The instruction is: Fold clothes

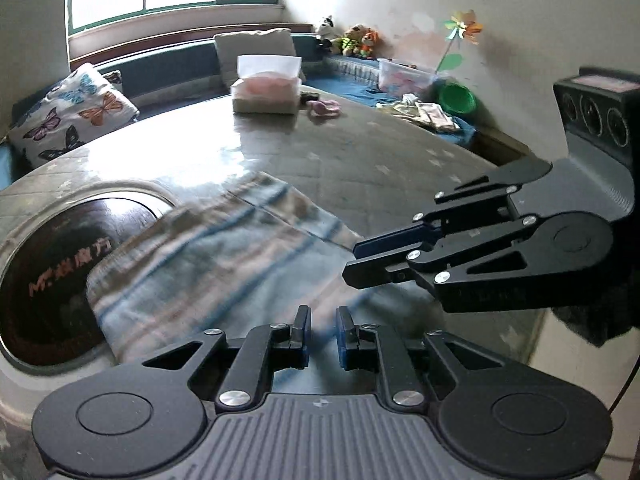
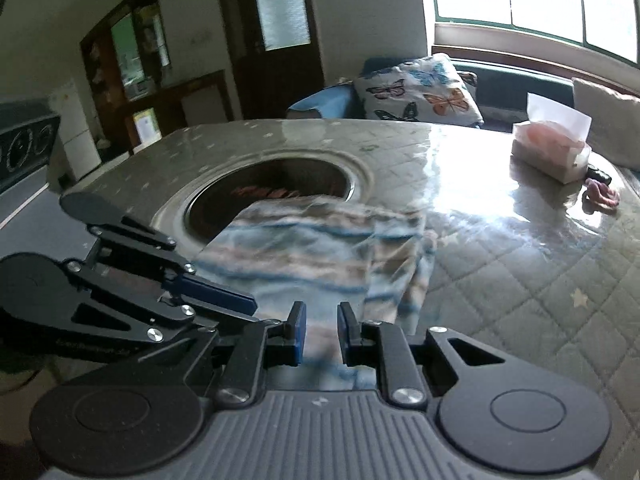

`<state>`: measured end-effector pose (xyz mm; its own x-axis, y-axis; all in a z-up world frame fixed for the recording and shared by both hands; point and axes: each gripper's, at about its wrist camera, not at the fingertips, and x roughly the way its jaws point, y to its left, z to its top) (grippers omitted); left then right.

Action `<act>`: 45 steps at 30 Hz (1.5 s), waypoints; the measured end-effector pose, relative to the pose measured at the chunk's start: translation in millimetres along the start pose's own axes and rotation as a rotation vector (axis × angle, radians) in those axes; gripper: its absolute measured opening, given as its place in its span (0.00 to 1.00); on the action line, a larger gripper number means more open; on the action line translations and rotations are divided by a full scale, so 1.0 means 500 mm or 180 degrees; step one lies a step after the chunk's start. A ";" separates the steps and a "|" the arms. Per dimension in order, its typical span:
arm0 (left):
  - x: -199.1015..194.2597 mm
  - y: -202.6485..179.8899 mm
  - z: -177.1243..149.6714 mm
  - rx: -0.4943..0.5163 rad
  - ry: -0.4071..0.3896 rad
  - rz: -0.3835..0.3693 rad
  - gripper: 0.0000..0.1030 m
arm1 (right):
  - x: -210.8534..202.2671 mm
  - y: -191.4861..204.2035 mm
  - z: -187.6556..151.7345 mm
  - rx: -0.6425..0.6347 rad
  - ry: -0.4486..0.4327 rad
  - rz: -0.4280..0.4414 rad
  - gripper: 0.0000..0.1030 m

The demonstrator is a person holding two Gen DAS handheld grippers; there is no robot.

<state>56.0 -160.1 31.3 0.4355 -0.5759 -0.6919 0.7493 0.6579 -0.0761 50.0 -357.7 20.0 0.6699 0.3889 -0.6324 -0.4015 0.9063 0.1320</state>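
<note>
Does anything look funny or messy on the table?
A little. The striped cloth lies partly over the round dark opening in the table instead of flat on the quilted top, and its right side is bunched and doubled over unevenly. Nothing looks spilled or broken.

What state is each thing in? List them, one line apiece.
Striped garment: lying on the table, partly folded, blurred.
Left gripper: open, garment edge between its fingers.
Right gripper: open, over the garment's near edge.
Tissue box: upright, tissue sticking out the top.
Butterfly pillow: propped beside the table.
</note>
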 end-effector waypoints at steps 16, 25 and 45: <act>-0.013 -0.016 -0.060 -0.0047 0.0027 0.0071 0.16 | -0.021 0.020 -0.050 -0.0163 0.0015 -0.0136 0.19; -0.025 0.003 -0.043 -0.0210 -0.0060 0.0067 0.17 | -0.013 -0.001 -0.019 -0.0120 -0.0032 -0.0169 0.21; -0.018 0.036 -0.045 -0.0449 -0.0003 0.0084 0.24 | 0.080 -0.037 0.040 0.0028 -0.0106 -0.0201 0.21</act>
<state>54.2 -132.3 20.0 0.4547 -0.5579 -0.6942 0.6599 0.7346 -0.1581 96.6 -355.4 7.7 0.7143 0.3360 -0.6139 -0.3524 0.9306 0.0993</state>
